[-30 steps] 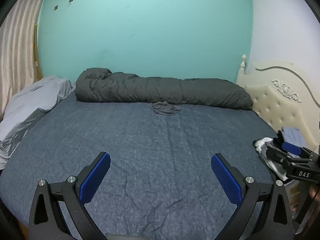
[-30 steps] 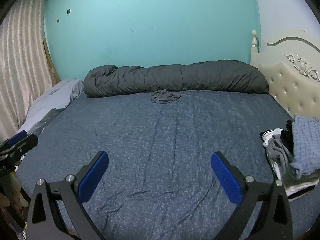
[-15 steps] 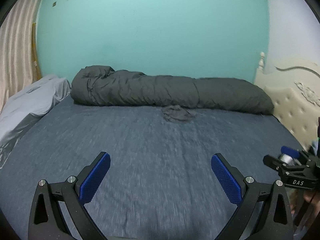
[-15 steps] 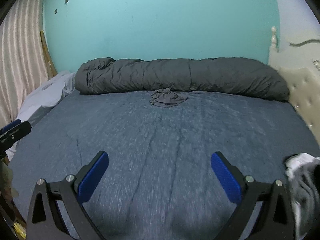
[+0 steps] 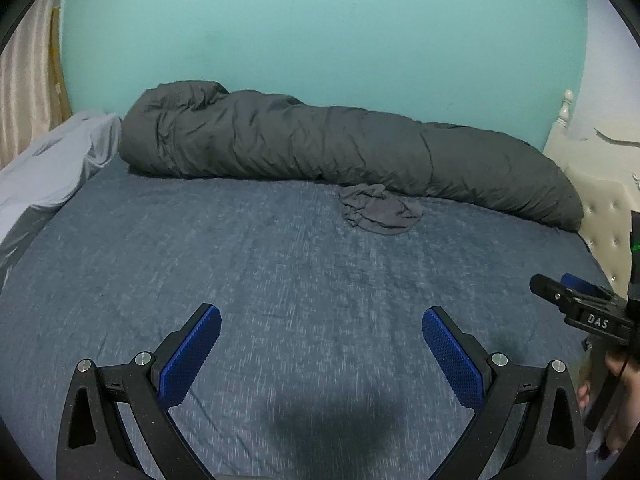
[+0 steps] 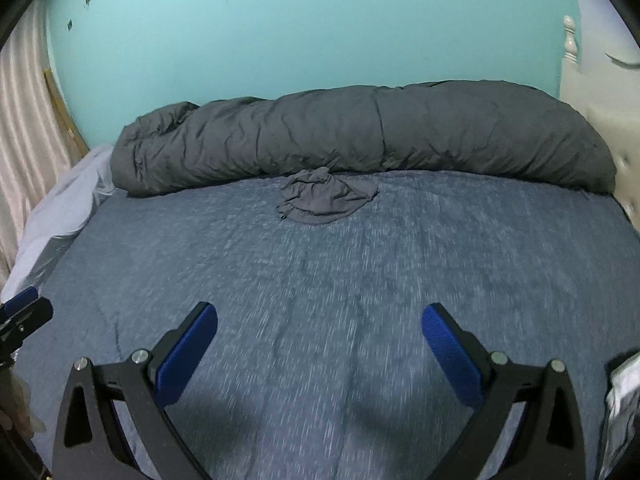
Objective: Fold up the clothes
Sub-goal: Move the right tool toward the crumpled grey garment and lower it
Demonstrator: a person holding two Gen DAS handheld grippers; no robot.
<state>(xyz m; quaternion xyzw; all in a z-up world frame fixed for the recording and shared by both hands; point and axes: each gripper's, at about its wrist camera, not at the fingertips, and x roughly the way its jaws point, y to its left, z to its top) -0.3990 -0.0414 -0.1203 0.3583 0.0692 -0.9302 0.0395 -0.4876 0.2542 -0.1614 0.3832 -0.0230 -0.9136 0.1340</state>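
Both grippers, left gripper (image 5: pixel 321 354) and right gripper (image 6: pixel 319 354), were spread wide, holding nothing. Crumpled grey garment (image 6: pixel 325 201) lay at the bed's (image 6: pixel 480 248) far edge, touching the rolled duvet (image 6: pixel 360 136). Folding looked unstarted; reaching and grasping remained.

One crumpled grey garment (image 5: pixel 380 212) is counted on one bed covered by a mottled blue sheet (image 5: pixel 240 272). One long rolled dark grey duvet (image 5: pixel 320 148) is seen, one pale grey sheet (image 5: pixel 48 168) at the edge, and two black grippers with blue pads: left gripper (image 5: pixel 320 354), right gripper (image 6: pixel 320 354).
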